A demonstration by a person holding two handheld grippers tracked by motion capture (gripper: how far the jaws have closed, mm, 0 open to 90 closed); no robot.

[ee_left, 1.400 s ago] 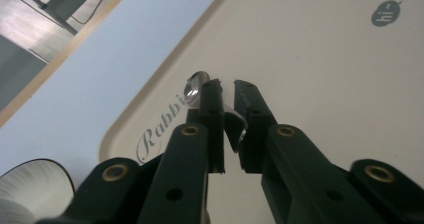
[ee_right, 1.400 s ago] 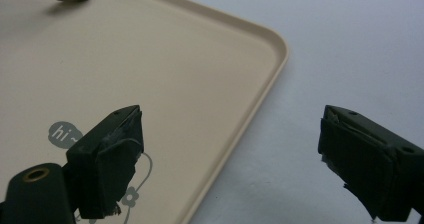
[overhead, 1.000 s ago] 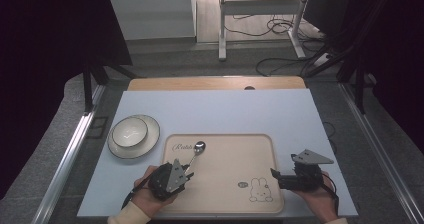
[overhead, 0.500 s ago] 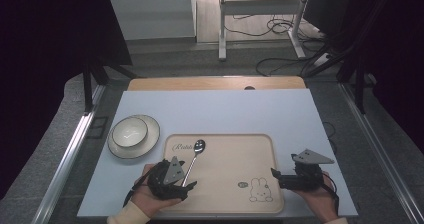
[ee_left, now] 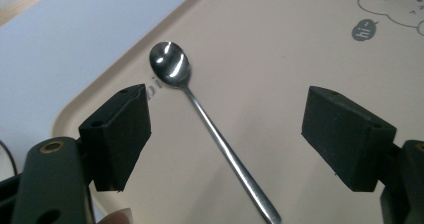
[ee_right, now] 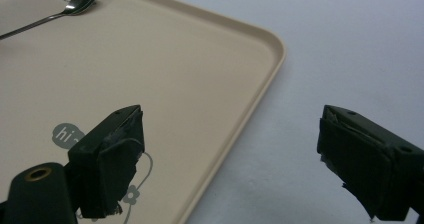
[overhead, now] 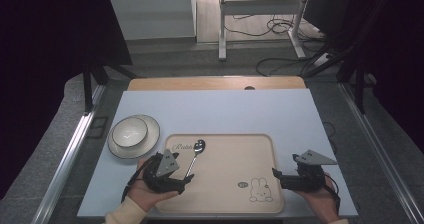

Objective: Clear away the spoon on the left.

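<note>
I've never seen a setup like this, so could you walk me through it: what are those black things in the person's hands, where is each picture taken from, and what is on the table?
No robot here: a person holds a handheld tool with two black jaws in each hand, the left gripper and the right gripper. The wide picture comes from a camera fixed above the table. The other two come from small cameras riding on each gripper, looking out between its jaws.

On the table lies a beige tray with a rabbit drawing, and beside it a white bowl on a plate. A metal spoon lies on the tray.

Nothing is held. The left gripper's jaws have just been opening and now stand wide on either side of the spoon without touching it. The right gripper's jaws are open over the tray's edge.
</note>
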